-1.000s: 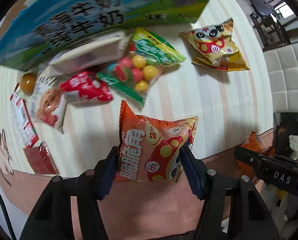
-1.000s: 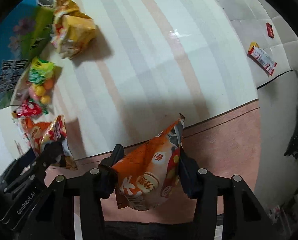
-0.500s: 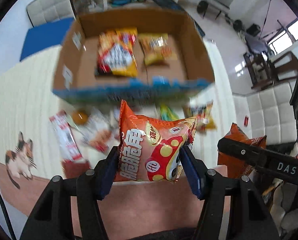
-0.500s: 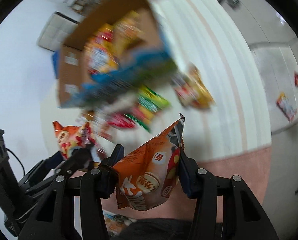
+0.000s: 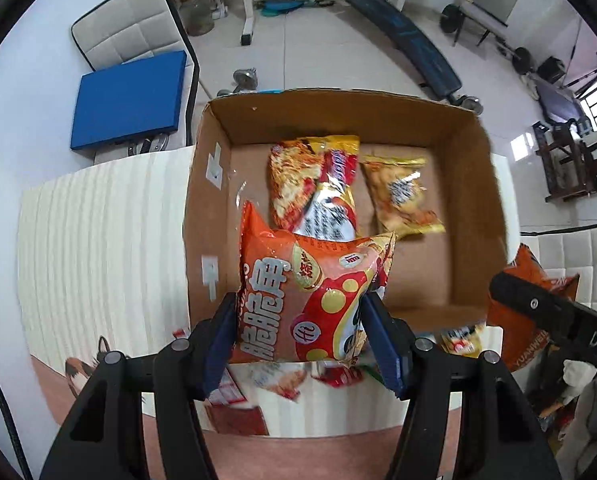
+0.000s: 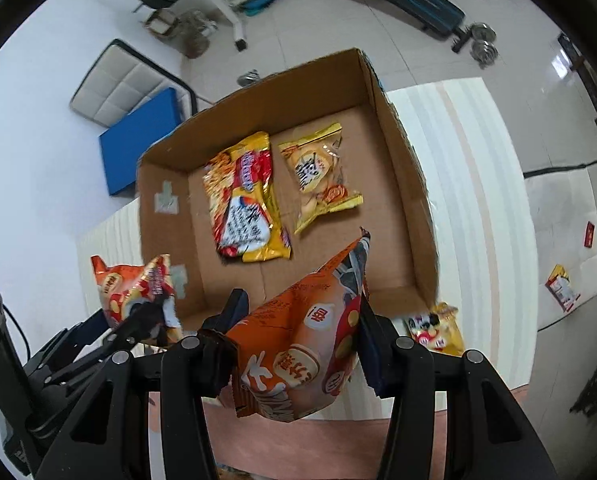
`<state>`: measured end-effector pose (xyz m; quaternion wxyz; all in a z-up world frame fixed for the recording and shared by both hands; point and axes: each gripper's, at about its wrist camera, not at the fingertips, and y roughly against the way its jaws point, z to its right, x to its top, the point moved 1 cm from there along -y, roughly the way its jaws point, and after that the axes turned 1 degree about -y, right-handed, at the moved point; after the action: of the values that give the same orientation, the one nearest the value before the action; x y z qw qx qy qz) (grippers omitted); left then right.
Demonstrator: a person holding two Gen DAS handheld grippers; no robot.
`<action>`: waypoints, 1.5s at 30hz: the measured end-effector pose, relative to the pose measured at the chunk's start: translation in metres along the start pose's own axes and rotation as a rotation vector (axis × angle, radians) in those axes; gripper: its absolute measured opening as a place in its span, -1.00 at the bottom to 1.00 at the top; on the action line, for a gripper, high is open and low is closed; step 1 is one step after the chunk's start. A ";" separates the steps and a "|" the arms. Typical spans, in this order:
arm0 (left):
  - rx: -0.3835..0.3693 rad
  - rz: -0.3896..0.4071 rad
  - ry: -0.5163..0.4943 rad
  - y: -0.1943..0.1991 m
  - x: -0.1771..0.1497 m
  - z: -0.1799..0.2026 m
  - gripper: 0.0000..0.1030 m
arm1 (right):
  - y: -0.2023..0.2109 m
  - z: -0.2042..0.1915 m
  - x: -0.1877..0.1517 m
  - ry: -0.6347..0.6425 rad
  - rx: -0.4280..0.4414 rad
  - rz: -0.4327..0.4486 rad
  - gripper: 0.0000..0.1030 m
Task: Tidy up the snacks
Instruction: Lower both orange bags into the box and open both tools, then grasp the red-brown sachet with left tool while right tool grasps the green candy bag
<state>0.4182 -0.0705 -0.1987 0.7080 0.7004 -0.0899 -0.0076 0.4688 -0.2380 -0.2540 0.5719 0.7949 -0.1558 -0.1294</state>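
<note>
Cardboard box (image 5: 474, 184) held two packets, a red-yellow noodle bag (image 5: 318, 184) and yellow biscuit bag (image 5: 402, 196); left gripper (image 5: 302, 336) clenched an orange-red crisp bag (image 5: 310, 300), right gripper (image 6: 298, 344) clenched an orange snack bag (image 6: 302, 344), both above the box's near edge, undeposited; loose packets (image 5: 282, 380) remained on the striped table (image 5: 98, 240).

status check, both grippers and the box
Left gripper shut on orange-red snack bag. Right gripper shut on orange crinkled snack bag. Both above brown cardboard box; nothing blocking.
</note>
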 end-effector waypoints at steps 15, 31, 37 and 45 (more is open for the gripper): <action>-0.010 -0.196 0.012 -0.073 0.027 -0.016 0.38 | -0.073 0.007 0.025 0.007 -0.147 -0.144 0.81; -0.027 -0.079 0.017 -0.032 -0.001 -0.018 0.64 | -0.039 -0.010 -0.009 0.206 -0.242 -0.057 0.89; 0.000 0.012 -0.003 -0.003 -0.029 -0.011 0.64 | -0.013 -0.017 -0.036 0.236 -0.237 0.026 0.89; 0.009 0.137 -0.005 0.036 -0.066 -0.002 0.64 | 0.026 -0.018 -0.076 0.241 -0.214 0.149 0.89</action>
<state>0.3498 -0.0586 -0.1705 0.7036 0.6956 -0.1394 0.0397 0.4038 -0.2002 -0.2211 0.6756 0.7257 -0.1298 -0.0062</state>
